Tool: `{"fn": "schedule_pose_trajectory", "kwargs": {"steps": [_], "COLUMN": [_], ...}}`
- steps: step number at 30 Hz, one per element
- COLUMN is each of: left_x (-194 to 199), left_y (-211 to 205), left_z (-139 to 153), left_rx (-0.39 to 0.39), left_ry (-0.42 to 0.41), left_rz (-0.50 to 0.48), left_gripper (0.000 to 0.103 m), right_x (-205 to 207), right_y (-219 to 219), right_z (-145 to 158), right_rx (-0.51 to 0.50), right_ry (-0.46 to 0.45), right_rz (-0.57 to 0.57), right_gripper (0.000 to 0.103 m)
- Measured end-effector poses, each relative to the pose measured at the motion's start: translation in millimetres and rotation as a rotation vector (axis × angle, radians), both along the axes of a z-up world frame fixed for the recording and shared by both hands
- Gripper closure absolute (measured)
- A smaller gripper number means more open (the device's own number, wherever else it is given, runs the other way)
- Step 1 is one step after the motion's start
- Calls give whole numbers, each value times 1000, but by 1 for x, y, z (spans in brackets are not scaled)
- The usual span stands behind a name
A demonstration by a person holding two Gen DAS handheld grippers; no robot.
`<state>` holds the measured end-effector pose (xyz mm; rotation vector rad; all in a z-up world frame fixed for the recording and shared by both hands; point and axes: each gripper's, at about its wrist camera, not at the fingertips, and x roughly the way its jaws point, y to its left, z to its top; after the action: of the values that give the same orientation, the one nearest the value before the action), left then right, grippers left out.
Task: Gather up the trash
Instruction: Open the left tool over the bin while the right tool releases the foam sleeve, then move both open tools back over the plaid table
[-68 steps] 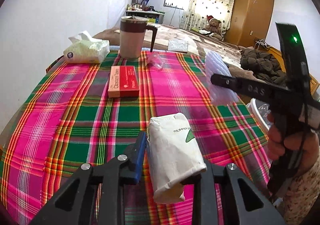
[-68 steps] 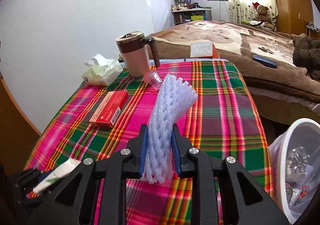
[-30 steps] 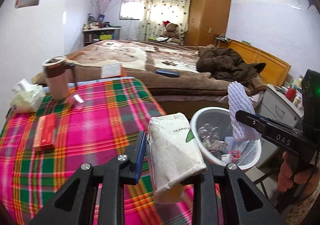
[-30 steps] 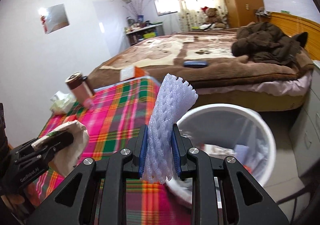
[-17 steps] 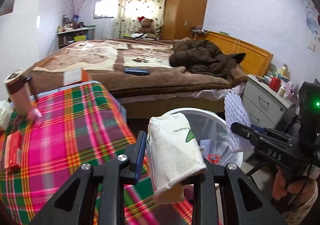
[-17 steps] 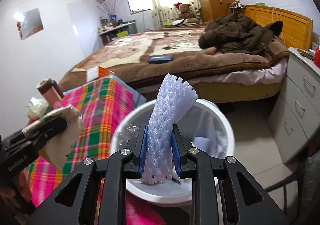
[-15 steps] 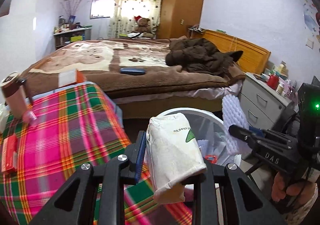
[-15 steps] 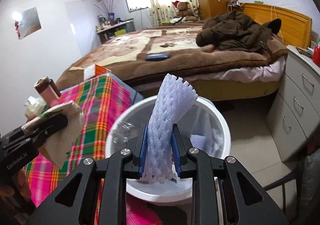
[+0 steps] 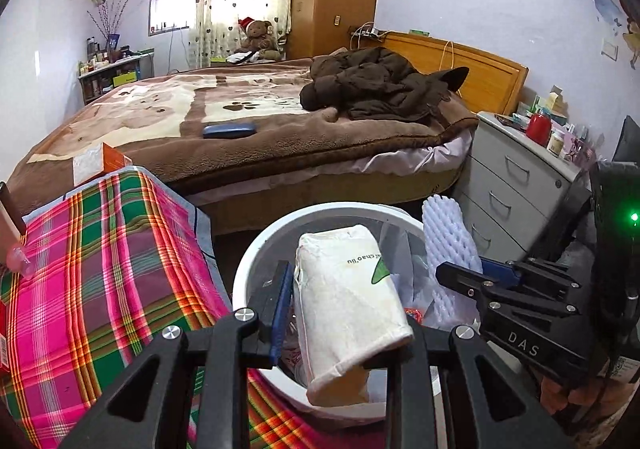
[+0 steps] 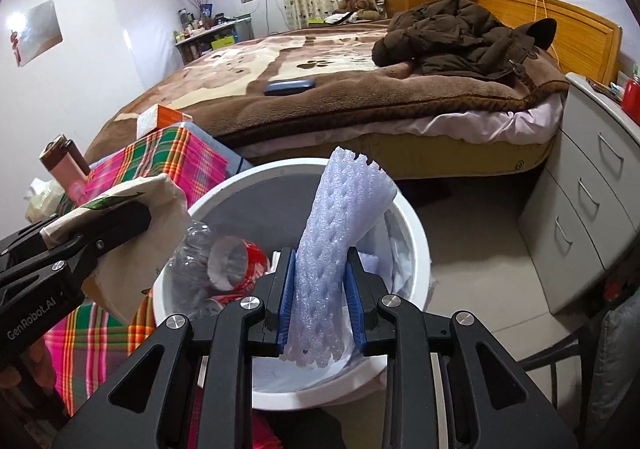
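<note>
My left gripper (image 9: pixel 344 313) clamps a crumpled paper bag (image 9: pixel 348 301); my right gripper (image 10: pixel 320 309) pinches a ribbed foam sleeve (image 10: pixel 336 249) over the round white bin (image 10: pixel 416 233).

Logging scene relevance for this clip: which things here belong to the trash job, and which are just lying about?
Job:
paper bag, in the left gripper
foam net, in the right gripper
bin, under both

Lying about:
jacket
teddy bear
blue case
mug
drawers
</note>
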<state>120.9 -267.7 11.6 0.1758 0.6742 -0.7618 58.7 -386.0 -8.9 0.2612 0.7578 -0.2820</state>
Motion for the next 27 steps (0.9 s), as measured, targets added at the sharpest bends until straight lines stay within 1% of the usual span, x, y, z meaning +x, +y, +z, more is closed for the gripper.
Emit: {"fn": "schedule_pose_trajectory", "kwargs": {"steps": [1, 2, 3, 4, 5, 6, 7, 10, 16, 27], "left_x": [0, 0, 0, 0, 0, 1, 2, 3, 3, 6], "left_y": [-2, -3, -4, -4, -3, -2, -1, 0, 10, 45], "left_z": [0, 1, 1, 2, 3, 3, 4, 4, 6, 15], "left_rx": [-1, -5, -5, -4, -6, -12, -19, -18, -28, -47], "left_ry": [1, 4, 3, -1, -5, -3, 2, 0, 12, 0], "left_rz": [-4, -6, -6, -4, 1, 3, 3, 13, 23, 99], "left_gripper": [75, 73, 60, 49, 35, 33, 33, 33, 32, 32], "right_x": [1, 1, 2, 3, 3, 3, 4, 2, 0, 3], "right_y": [-1, -2, -4, -4, -4, -4, -4, -4, -3, 13], "right_z": [0, 0, 0, -1, -1, -2, -2, -3, 0, 9], "right_rx": [-1, 1, 3, 0, -11, -17, -19, 1, 4, 7], "right_ry": [2, 4, 7, 15, 23, 26, 29, 24, 15, -30], "right_rz": [-1, -2, -2, -2, -8, -11, -12, -7, -11, 19], "right_gripper": [77, 76, 74, 71, 68, 63, 56, 47, 46, 46]}}
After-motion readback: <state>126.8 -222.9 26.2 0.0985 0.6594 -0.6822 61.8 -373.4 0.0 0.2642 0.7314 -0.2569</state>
